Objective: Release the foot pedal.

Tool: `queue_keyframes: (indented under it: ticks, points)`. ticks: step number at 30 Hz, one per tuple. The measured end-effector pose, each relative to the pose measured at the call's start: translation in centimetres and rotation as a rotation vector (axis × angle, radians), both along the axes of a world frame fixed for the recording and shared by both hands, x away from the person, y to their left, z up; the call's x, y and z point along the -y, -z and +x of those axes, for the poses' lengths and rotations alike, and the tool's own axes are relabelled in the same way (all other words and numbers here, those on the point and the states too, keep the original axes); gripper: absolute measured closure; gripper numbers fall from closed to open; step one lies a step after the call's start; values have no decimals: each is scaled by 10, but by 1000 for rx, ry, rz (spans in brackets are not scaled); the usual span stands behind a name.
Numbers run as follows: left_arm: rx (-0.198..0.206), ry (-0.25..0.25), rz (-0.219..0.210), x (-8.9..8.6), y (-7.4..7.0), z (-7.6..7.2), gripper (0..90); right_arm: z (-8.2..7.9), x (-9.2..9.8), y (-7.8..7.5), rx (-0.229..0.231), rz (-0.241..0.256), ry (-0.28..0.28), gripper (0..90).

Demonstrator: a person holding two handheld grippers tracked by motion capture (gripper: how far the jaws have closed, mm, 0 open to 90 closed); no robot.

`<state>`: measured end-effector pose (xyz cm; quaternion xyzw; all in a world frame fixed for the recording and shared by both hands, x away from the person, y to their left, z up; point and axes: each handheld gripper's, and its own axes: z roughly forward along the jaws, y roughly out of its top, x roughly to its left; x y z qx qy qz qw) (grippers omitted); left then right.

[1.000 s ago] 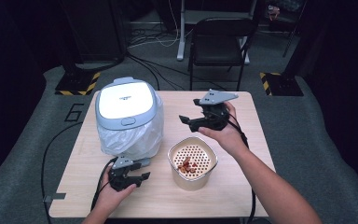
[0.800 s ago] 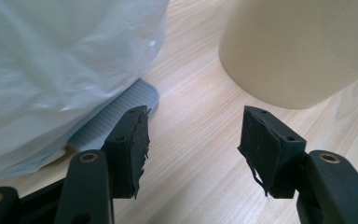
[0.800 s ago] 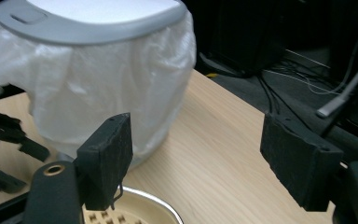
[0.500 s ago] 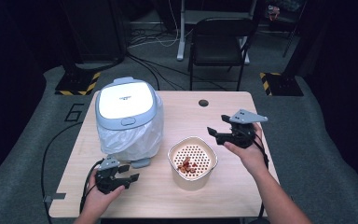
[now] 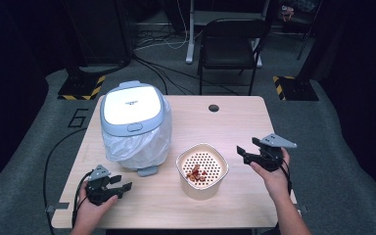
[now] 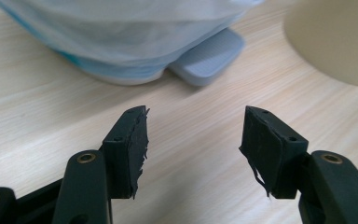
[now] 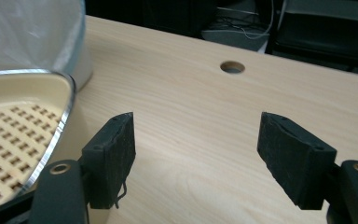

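Table point(image 5: 235, 122) of pale wood carries everything here, and the largest thing on it is the pedal bin point(image 5: 133, 125), standing at the left with its white lid shut and a thin clear liner point(image 5: 127, 147) bunched out under the rim. The bin looks like light, stiff plastic that would slide on the smooth wood if pushed, while the liner is soft, slippery film, a poor place to grip; the grey foot pedal point(image 6: 207, 57) that juts from its near base seems the sound point to press. Right of the bin, near the middle of the table's near half, sits the cream strainer bowl point(image 5: 201, 170), with a few reddish scraps point(image 5: 196, 174) lying on its perforated insert. It appears rigid and light, likely to tip if lifted from one side, so its firm rim point(image 7: 58, 123) is the best hold. The right gripper point(image 5: 245, 152) hovers just right of the bowl, jaws spread wide and empty, apart from the rim. The left gripper point(image 5: 122, 187) rests near the table's near left corner, jaws likewise parted on nothing, pointing towards the pedal but not touching it.
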<state>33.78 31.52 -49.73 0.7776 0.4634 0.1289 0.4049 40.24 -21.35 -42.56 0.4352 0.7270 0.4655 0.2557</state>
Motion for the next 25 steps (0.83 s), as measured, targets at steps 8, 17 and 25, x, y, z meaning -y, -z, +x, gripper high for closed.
queue_keyframes:
  ticks: [8, 17, 25]
  points:
    - [15, -92, 16, -14, 5, 6, 381, -3, 8, 34, -26, -39, 71, 274]
    - [-4, -172, 15, -21, 12, 14, 361, 4, 9, 66, -125, -108, 73, 274]
    - [29, -246, 81, -32, 18, 20, 344, 7, 12, 76, -133, -123, 75, 272]
